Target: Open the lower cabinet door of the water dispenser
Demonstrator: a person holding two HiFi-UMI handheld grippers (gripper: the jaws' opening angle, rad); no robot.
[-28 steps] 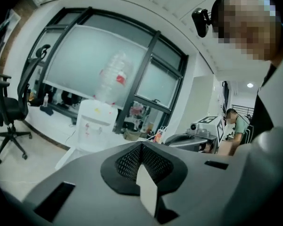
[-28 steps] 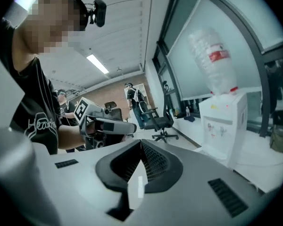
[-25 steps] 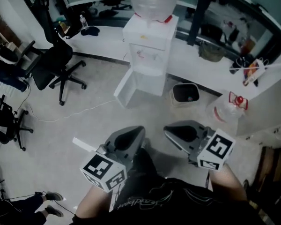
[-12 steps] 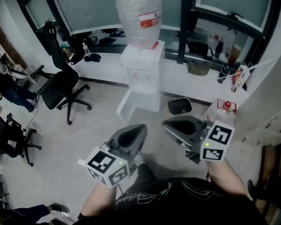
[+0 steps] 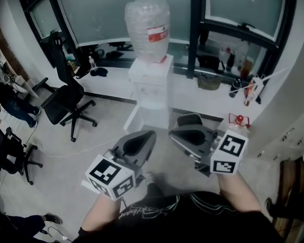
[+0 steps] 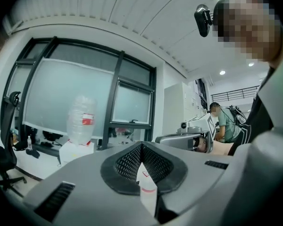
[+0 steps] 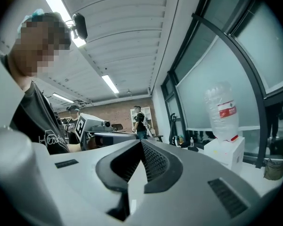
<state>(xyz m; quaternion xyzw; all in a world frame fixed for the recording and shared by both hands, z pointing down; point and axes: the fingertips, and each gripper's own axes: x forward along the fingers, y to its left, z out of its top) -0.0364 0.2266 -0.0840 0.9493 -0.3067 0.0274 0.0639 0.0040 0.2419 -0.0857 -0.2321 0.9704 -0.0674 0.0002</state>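
**Both grippers closed and empty, well short of the dispenser**

The left gripper [image 5: 143,140] is sitting with its jaws pressed together and nothing between them; its own view is showing the ribbed pads meeting in a tight seam. The right gripper [image 5: 184,135] is doing the same, jaws together and carrying nothing. Both are pointing roughly level, side by side in front of the person's chest, and touching nothing.

Beyond them the water dispenser [image 5: 151,87] is standing on the floor [image 5: 91,151] against the window ledge, well apart from both grippers, with a large clear bottle [image 5: 148,27] upended on top. At its foot, a white panel is angling out to the left; I am reading this as the lower cabinet door [image 5: 133,119], already swung partly clear, though detail is blurring here. A dark bin [image 5: 190,119] is sitting just beside the base on the right, and an office chair [image 5: 66,97] is standing off to the left.

Handling, as a judgement: the door is looking like a thin, stiff, light panel on a side hinge. The free edge opposite the hinge is looking like the best place to take hold, with a gentle pull so the cabinet is not dragging.
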